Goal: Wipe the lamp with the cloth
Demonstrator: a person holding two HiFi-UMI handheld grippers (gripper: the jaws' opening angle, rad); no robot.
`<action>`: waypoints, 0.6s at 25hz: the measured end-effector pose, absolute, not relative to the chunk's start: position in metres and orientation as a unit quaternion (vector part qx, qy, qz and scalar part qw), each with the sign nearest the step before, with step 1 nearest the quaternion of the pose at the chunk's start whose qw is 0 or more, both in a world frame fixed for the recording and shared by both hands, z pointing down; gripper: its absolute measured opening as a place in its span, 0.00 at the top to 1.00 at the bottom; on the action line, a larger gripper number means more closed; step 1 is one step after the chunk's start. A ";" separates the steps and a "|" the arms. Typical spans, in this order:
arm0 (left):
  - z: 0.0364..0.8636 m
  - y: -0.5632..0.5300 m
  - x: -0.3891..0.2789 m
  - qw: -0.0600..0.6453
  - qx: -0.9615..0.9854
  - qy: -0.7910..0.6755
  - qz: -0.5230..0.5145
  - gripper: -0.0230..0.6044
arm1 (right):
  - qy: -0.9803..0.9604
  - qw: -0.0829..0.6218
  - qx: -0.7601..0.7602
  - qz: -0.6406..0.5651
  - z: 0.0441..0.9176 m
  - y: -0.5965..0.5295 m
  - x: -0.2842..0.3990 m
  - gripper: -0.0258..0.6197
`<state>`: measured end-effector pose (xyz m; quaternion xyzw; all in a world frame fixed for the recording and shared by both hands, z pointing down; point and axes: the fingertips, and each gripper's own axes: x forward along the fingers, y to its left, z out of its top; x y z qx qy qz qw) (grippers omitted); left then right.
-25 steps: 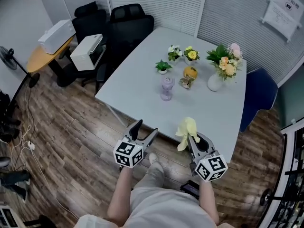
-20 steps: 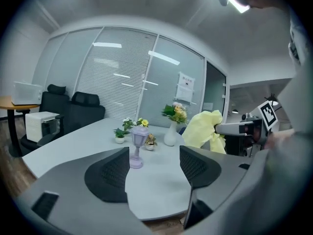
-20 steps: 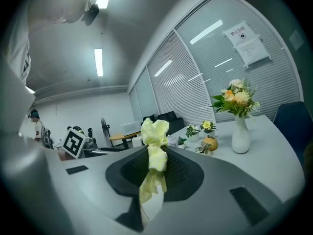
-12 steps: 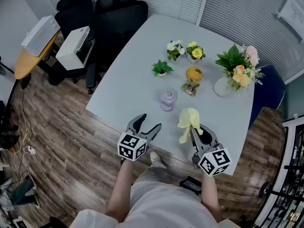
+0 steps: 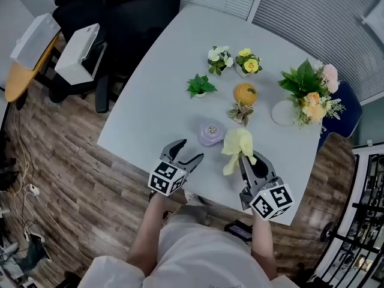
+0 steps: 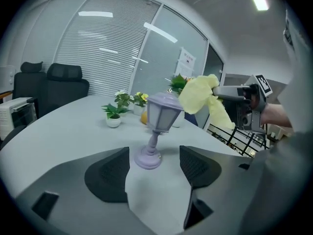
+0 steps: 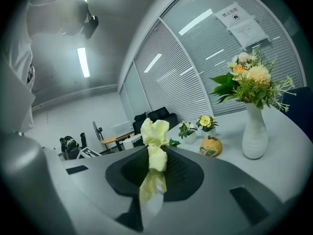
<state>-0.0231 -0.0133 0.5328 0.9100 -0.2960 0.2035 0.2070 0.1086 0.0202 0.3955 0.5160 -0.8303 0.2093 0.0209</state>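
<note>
The head view looks steeply down from above the person onto the whole pale grey bench [image 5: 150, 95] and the wood-plank floor [image 5: 60, 179] round it. The left gripper view sits low over the bench's near edge, facing across it, close to the small lilac lantern-shaped lamp [image 6: 157, 126]. It sees the right gripper [image 6: 218, 93] and its crumpled yellow cloth [image 6: 198, 94] side-on. The right gripper view looks along its own jaws toward the white vase of flowers [image 7: 254, 131] and the slatted blinds [image 7: 195, 72]. All three views share the black office chairs [image 5: 141, 11] and the small potted flowers [image 5: 218, 57].

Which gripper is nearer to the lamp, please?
Left. The left gripper, open, is just short of the lamp, facing its base; the right gripper, shut on the cloth, is farther off to its right.
</note>
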 end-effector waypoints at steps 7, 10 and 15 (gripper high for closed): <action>0.559 -0.020 -0.012 0.166 0.924 -0.231 0.255 0.48 | -0.837 -0.002 0.506 0.208 0.384 0.004 0.111 0.85; 0.564 -0.024 -0.006 0.154 0.927 -0.214 0.266 0.48 | -0.841 -0.011 0.500 0.206 0.376 -0.003 0.113 0.85; 0.570 -0.028 0.001 0.132 0.931 -0.190 0.283 0.48 | -0.850 -0.015 0.487 0.200 0.365 -0.011 0.114 0.85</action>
